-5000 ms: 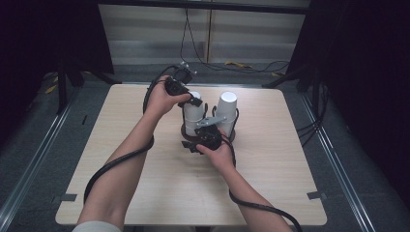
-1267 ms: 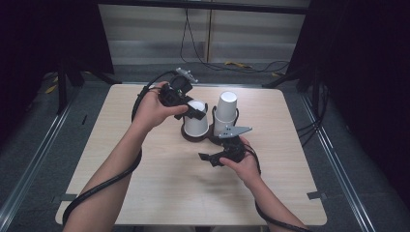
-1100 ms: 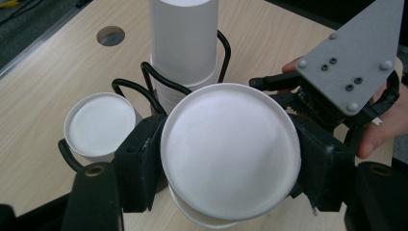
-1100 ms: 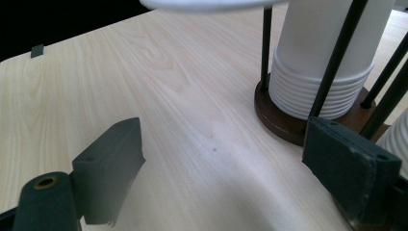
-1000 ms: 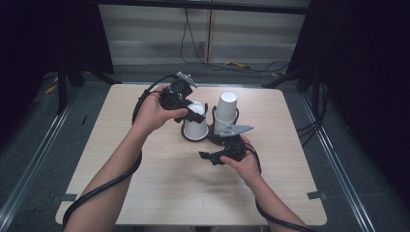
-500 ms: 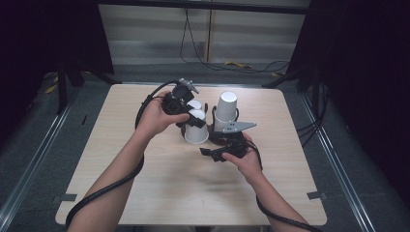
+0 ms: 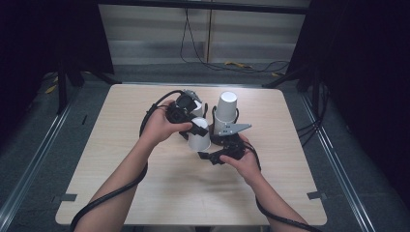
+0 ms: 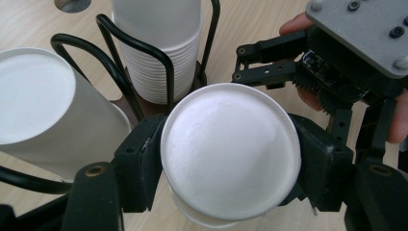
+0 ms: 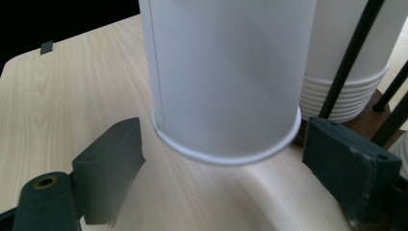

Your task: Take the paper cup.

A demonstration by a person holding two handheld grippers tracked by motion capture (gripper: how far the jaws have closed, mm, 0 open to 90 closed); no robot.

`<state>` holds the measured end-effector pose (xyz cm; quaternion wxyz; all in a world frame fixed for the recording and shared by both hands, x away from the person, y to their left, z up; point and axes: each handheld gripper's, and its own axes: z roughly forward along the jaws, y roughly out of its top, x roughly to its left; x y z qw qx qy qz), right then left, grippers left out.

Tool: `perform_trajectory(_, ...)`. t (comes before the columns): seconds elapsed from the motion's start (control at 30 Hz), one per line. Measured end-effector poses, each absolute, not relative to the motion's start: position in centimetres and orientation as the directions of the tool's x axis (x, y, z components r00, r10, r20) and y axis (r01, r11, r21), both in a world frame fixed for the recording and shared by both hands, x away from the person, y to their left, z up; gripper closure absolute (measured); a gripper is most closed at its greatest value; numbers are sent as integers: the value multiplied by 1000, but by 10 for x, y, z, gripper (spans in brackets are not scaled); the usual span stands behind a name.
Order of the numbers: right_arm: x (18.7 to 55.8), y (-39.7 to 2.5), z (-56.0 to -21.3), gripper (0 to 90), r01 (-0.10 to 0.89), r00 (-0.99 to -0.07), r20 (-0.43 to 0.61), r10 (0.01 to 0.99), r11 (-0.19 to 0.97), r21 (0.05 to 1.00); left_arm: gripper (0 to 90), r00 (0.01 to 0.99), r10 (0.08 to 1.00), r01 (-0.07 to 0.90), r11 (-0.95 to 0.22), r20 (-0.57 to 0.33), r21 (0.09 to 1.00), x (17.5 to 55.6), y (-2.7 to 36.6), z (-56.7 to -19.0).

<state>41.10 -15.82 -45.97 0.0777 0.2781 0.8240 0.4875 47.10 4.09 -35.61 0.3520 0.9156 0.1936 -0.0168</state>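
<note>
1. High view: white paper cup, upside down, base uppermost, held above the table just beside the wire cup rack.
2. Left gripper: jaws clamped on the cup's sides near the base; hand reaches in from the left.
3. Right gripper: jaws wide apart either side of the cup's rim, gripping nothing.

The wire cup rack and its cup stacks block the centre; open table lies nearer the person.
</note>
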Motion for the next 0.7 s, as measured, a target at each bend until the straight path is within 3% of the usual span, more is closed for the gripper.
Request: perform_trajectory(0.7,412,-149,-462,141,372,-836,139,531,360,856,335,927,303,371,-654,-221,659,460,30,-371)
